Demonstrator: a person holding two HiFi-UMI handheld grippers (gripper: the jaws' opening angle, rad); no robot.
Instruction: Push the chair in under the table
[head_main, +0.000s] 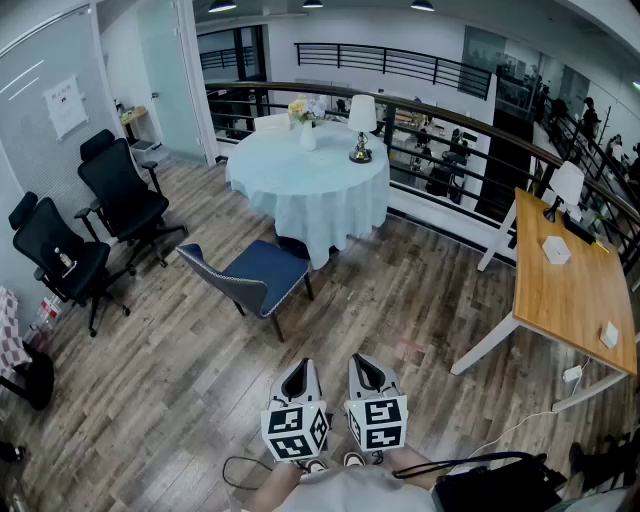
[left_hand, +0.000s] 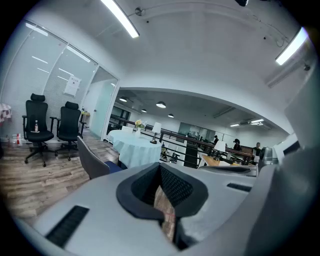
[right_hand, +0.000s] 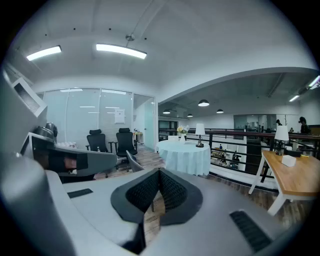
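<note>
A chair (head_main: 255, 275) with a blue seat and a grey back stands pulled out on the wooden floor, just in front of a round table (head_main: 308, 190) under a pale cloth. Its back faces left and its seat points toward the table. Low in the head view, my left gripper (head_main: 297, 375) and right gripper (head_main: 368, 370) hang side by side, well short of the chair. Both are shut with nothing between their jaws. The left gripper view has the left gripper (left_hand: 161, 167) with the chair (left_hand: 92, 161) and table (left_hand: 134, 145) beyond. From the right gripper (right_hand: 159, 172) the chair (right_hand: 132, 162) stands left of the table (right_hand: 184, 156).
On the table stand a lamp (head_main: 361, 125) and a vase of flowers (head_main: 307, 118). Two black office chairs (head_main: 125, 195) (head_main: 55, 255) line the left wall. A wooden desk (head_main: 575, 285) is at the right, a railing (head_main: 450, 125) runs behind, and a black bag (head_main: 500, 485) lies near my feet.
</note>
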